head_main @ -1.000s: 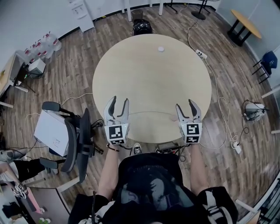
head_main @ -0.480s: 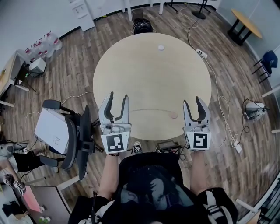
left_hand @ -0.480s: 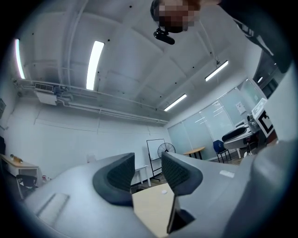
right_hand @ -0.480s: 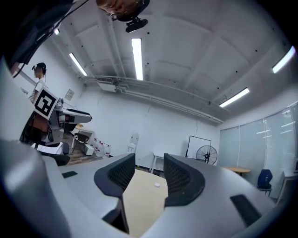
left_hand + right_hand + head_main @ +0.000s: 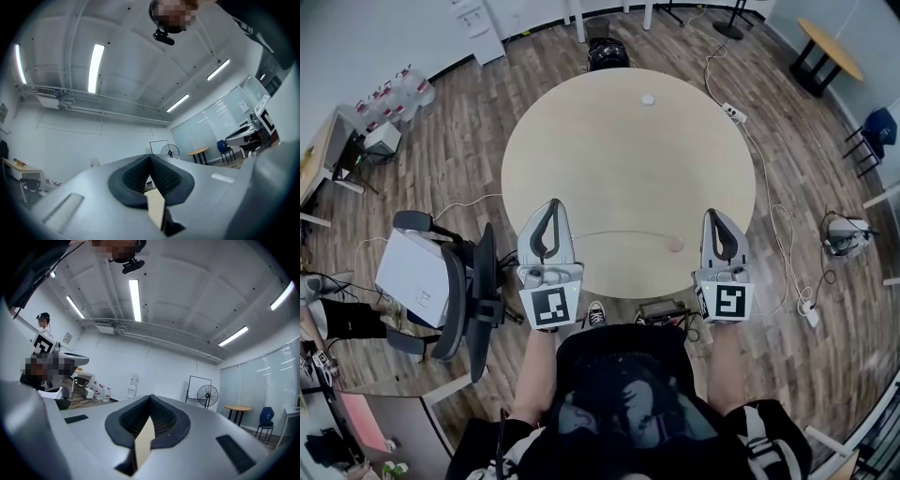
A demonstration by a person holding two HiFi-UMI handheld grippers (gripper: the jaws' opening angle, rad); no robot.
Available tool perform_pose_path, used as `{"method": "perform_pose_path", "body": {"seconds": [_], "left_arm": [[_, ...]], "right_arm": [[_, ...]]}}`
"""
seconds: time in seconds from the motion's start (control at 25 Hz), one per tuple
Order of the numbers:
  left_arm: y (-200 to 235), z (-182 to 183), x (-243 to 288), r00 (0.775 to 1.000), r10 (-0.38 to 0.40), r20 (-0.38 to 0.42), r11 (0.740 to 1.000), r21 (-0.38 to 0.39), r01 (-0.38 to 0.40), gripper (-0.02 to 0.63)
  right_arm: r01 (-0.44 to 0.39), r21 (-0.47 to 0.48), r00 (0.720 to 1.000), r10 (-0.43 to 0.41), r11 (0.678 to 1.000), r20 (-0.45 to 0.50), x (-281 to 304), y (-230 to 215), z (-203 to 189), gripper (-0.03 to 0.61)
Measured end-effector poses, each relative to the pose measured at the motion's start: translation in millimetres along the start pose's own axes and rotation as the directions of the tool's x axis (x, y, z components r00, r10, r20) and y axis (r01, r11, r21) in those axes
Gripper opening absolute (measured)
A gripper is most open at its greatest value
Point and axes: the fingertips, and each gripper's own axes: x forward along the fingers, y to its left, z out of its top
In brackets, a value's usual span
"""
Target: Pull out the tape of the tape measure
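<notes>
I have both tongs held up over the near edge of the round table (image 5: 628, 159), one towards each end of that edge. The left gripper (image 5: 551, 202) has just snapped shut, and its own camera shows the two dark ribbed pads (image 5: 161, 176) meeting at a point with nothing between them. The right gripper (image 5: 715, 213) has just closed the same way, pads (image 5: 164, 416) together and empty. Each one's marker cube faces my head camera just off the table's near rim, the left (image 5: 549, 306) and the right (image 5: 727, 302).

The tape measure (image 5: 675, 245), as far as I can make it out, is the small pinkish round thing lying flat on the near part of the table, closer to the right gripper. A thin pale tape (image 5: 623, 233) runs from it across the tabletop towards the left gripper, lying in a slight curve. Neither gripper touches the case or the tape.

At the far side of the table sits a small white round object (image 5: 648, 99), too small for me to identify. Left of the table stands a black office chair (image 5: 478, 291). On the floor to the table's far right lies a white power strip (image 5: 733, 114), with a cable trailing round the right side. Just beyond the far rim is a black bin (image 5: 605, 56).
</notes>
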Motion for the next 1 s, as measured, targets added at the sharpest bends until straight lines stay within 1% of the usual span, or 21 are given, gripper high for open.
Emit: {"method": "perform_pose_path", "body": {"seconds": [0.6,1.0], "left_arm": [[-0.5,-1.7,-5.2,1.000,0.001,-0.006,1.000,-0.014,-0.001,0.000],[-1.8,2.5,-6.7,1.000,0.000,-0.007,1.000,0.005,0.000,0.000]], "right_arm": [[-0.001,-0.010,1.000,0.001,1.000,-0.004,-4.6,4.7,3.4,0.002],[-0.002,-0.020,1.000,0.001,1.000,-0.018,-8.8,4.5,3.9,0.002]]}}
